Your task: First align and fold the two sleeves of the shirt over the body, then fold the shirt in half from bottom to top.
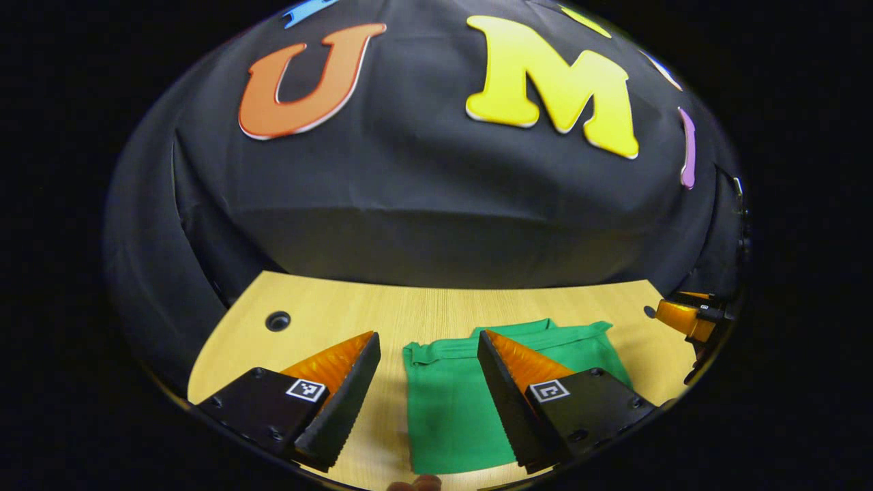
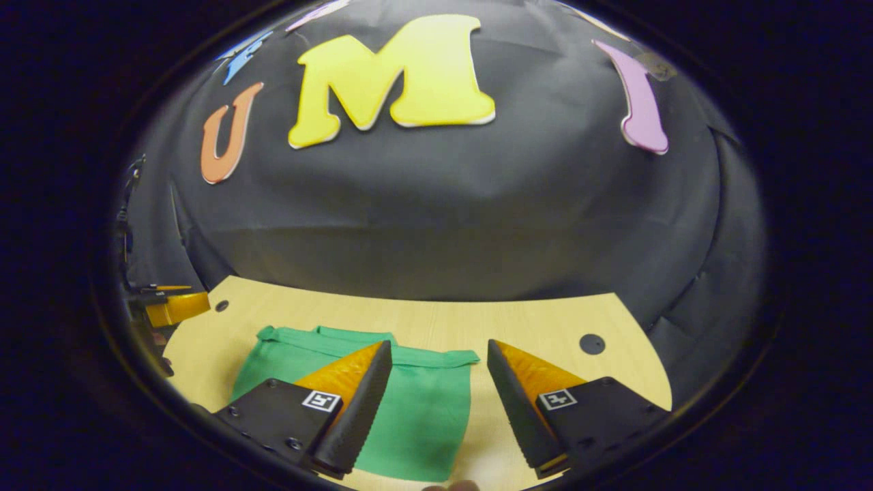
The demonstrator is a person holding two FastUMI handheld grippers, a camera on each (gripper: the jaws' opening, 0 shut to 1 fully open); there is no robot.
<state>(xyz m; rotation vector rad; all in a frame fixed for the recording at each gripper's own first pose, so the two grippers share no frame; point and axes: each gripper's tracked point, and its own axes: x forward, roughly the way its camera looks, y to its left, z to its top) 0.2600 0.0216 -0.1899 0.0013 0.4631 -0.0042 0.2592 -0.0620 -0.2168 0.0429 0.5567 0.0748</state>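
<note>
While both grippers hang above the wooden table (image 1: 436,307), each one's jaws stand wide apart and hold nothing. In the left gripper view, the left gripper (image 1: 428,354) has its two fingers spread to either side of the green shirt's (image 1: 453,402) left portion, the left finger over bare table, the right finger in front of the cloth; whether either tip touches anything cannot be told. In the right gripper view, the right gripper (image 2: 440,361) is likewise spread wide, its left finger in front of the shirt (image 2: 416,409) and its right finger over bare wood, just right of the cloth's right edge.

The shirt lies flat on the near part of the table, already folded into a compact rectangle. Its collar end points toward the far wall, and its long axis appears to run near to far. A folded band runs along its far edge.

A dark round hole (image 1: 277,320) sits in the table near its far left corner, and another (image 2: 592,344) near the far right. Each view shows the other gripper at its edge, well apart: the right one (image 1: 689,319) at the right, the left one (image 2: 174,307) at the left.
</note>
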